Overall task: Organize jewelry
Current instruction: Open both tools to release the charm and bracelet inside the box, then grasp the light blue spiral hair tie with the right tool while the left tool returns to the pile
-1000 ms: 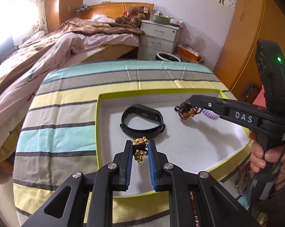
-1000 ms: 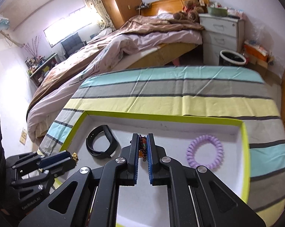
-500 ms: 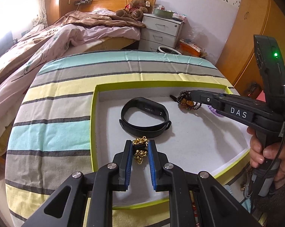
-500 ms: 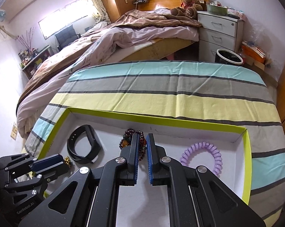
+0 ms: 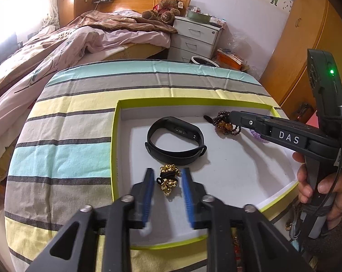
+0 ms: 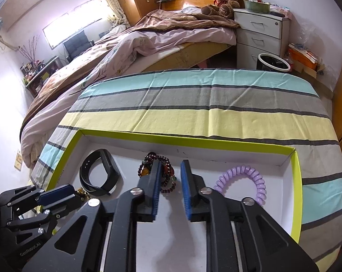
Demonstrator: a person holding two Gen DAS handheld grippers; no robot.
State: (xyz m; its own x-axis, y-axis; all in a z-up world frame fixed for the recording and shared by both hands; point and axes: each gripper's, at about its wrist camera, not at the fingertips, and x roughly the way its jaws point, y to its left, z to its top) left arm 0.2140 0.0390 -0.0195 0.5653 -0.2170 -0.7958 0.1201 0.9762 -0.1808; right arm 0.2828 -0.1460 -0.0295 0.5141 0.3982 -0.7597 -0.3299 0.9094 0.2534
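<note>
A white tray with a lime-green rim [image 5: 115, 136] [image 6: 296, 170] lies on the striped table. In it are a black wristband [image 5: 175, 144] [image 6: 98, 174], a gold chain piece on a black tie [image 5: 168, 179], a dark beaded bracelet [image 5: 225, 125] [image 6: 165, 172] and a purple coil hair tie [image 6: 243, 181]. My left gripper [image 5: 167, 176] is open, its fingers either side of the gold piece lying in the tray. My right gripper [image 6: 170, 174] is open over the beaded bracelet, which lies partly under its left finger.
The table has a striped cloth [image 5: 69, 136] and sits beside a bed [image 6: 148, 40]. A white drawer unit [image 6: 259, 34] and a bin [image 6: 272, 62] stand behind. A wooden wardrobe [image 5: 302, 40] is at the right. The person's hand [image 5: 313, 181] holds the right gripper.
Both grippers have opened. The gold piece has been let go onto the tray near the wristband, and the beaded bracelet has been let go at the tray's back.
</note>
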